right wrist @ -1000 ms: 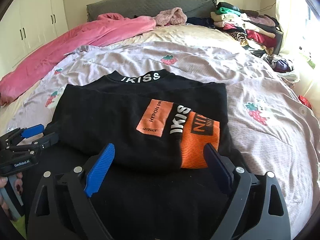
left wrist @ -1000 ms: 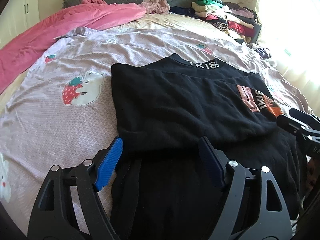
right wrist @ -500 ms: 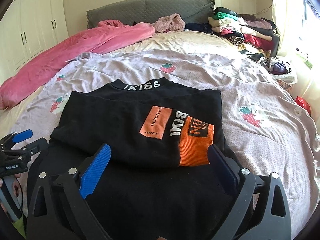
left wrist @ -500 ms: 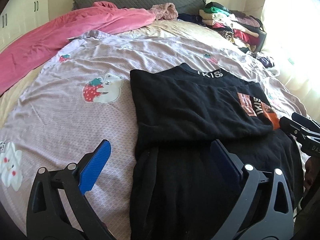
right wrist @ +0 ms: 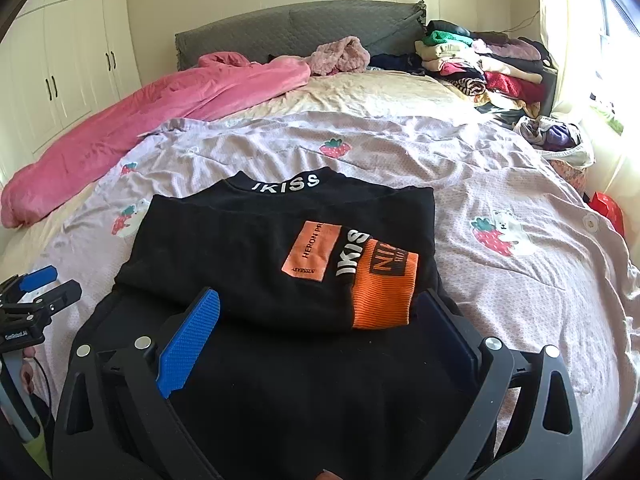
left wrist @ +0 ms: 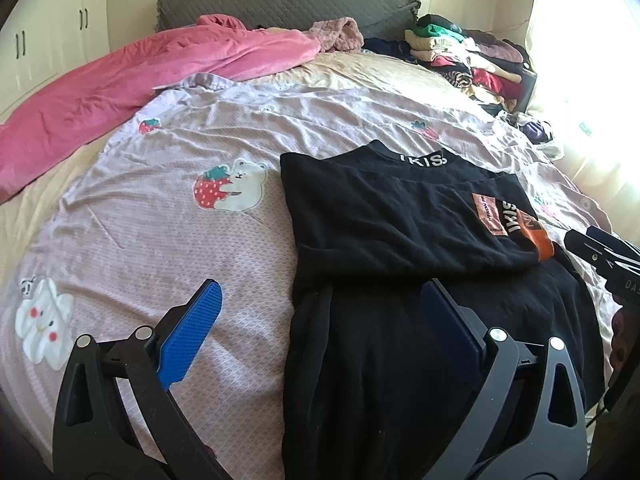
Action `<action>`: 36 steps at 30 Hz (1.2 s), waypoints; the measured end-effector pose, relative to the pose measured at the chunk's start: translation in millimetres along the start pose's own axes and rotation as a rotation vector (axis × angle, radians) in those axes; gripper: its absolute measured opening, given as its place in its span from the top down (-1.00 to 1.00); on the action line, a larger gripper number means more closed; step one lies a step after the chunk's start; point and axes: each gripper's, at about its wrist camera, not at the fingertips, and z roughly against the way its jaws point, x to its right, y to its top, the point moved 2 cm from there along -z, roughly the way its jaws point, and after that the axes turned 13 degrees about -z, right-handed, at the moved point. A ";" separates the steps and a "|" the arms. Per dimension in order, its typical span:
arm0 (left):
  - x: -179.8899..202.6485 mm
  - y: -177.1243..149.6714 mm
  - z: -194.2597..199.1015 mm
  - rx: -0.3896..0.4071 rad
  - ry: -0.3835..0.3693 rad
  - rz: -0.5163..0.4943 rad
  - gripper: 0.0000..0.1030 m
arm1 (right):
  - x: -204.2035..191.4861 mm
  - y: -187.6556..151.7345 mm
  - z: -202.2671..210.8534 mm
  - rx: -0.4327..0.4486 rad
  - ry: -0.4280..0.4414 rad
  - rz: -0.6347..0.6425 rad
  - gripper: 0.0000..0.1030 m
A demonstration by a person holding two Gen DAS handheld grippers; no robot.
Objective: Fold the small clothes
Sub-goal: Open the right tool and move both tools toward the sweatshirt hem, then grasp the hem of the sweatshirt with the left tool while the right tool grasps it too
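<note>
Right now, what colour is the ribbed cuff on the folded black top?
Orange: the ribbed cuff shows best in the right wrist view.

A folded shirt point(right wrist: 280, 256) lies on a quilt point(right wrist: 500, 208) spread across a bed point(right wrist: 360, 92), its near half doubled back over the far half, collar toward the headboard point(right wrist: 296, 36). A blanket point(right wrist: 160, 112) sprawls behind it to the left. Stacked clothes point(right wrist: 484, 64) sit at the far right corner, beside the headboard.
</note>
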 end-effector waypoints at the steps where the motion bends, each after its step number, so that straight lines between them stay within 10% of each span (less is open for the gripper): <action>1: 0.1 -0.1 2.4 0.002 0.002 -0.001 -0.81 | 0.4 0.2 2.5 0.005 0.003 -0.002 -0.91; 36: 15.2 -36.5 51.5 -0.010 0.053 -0.041 -0.81 | 71.9 -17.1 74.3 0.059 -0.049 -0.064 -0.91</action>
